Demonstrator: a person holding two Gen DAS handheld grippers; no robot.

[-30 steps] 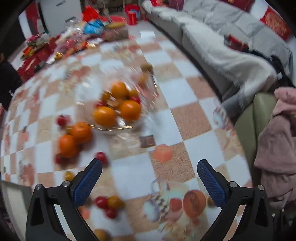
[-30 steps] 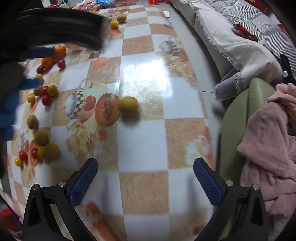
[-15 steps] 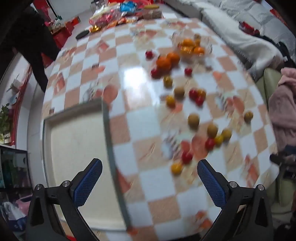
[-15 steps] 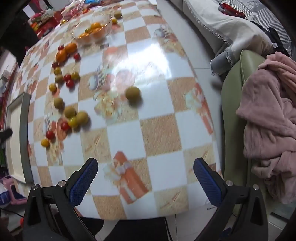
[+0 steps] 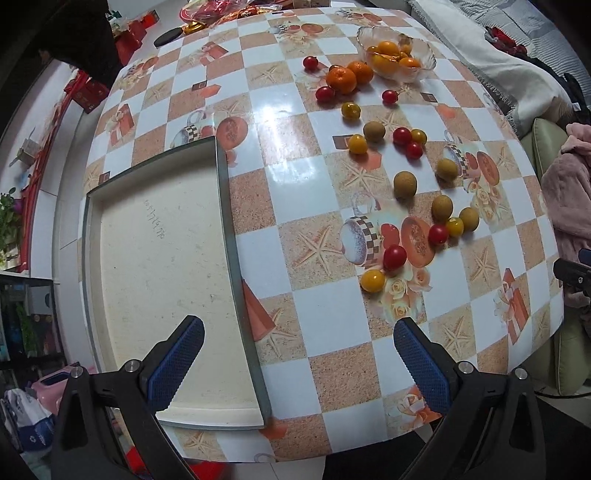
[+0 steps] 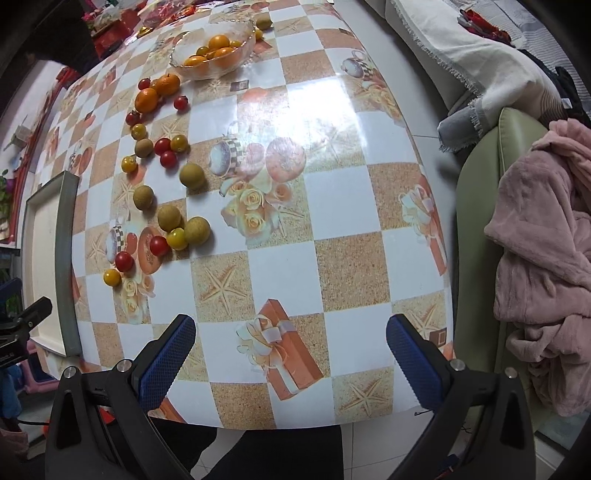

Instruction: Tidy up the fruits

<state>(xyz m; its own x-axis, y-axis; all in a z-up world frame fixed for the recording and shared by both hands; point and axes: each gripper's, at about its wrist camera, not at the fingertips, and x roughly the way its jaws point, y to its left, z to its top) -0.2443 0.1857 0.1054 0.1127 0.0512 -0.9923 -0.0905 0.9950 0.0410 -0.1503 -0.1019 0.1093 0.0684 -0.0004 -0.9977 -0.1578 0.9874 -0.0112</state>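
Loose fruit lies across the patterned table: several red tomatoes (image 5: 394,257), yellow tomatoes (image 5: 372,280), brown longans (image 5: 405,184) and two tangerines (image 5: 341,79). A glass bowl (image 5: 395,51) at the far end holds oranges; it also shows in the right wrist view (image 6: 214,50). A shallow cream tray (image 5: 159,273) with a grey rim sits at the table's near left. My left gripper (image 5: 295,363) is open and empty above the tray's right rim. My right gripper (image 6: 291,363) is open and empty above the table's near edge.
A grey-covered sofa (image 5: 480,55) runs along the far right. A green chair (image 6: 480,229) with a pink garment (image 6: 543,266) stands close to the table's right edge. Red packages (image 5: 221,7) lie at the table's far end.
Both grippers have pulled back and risen from near the table top to the table's near edge. The tray has come into the left view. Both stayed open.
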